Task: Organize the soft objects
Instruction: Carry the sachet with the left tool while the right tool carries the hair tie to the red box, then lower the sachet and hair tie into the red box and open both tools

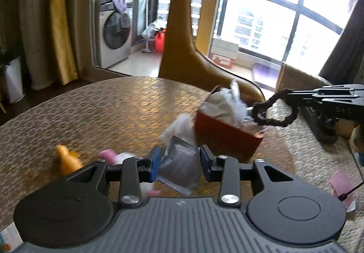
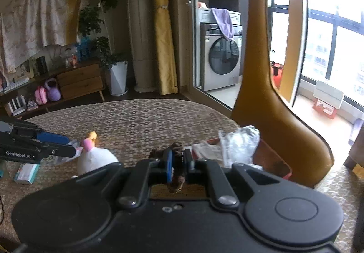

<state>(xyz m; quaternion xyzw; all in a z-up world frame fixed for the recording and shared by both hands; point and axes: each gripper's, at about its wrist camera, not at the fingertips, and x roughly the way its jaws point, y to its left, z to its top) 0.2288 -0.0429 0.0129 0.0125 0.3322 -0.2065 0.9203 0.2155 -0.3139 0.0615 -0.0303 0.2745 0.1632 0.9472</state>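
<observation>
In the left wrist view my left gripper (image 1: 179, 158) is shut on a grey foil packet (image 1: 182, 168), its blue pads pressing on both sides, above the patterned table. Beyond it stands a red box (image 1: 225, 139) stuffed with white and clear plastic bags (image 1: 225, 102). My right gripper (image 1: 289, 95) comes in from the right, shut on a dark brown braided loop (image 1: 270, 114) that hangs beside the box. The right wrist view shows the same loop (image 2: 176, 150) pinched between the right gripper (image 2: 178, 162) pads, with the left gripper (image 2: 70, 146) at the left.
A yellow duck toy (image 1: 68, 159) and a white and pink plush (image 2: 95, 159) lie on the table (image 1: 102, 112). A tissue packet (image 2: 25, 173) lies near the left edge. A tall tan giraffe-shaped chair (image 2: 261, 93) stands behind the red box (image 2: 275, 162).
</observation>
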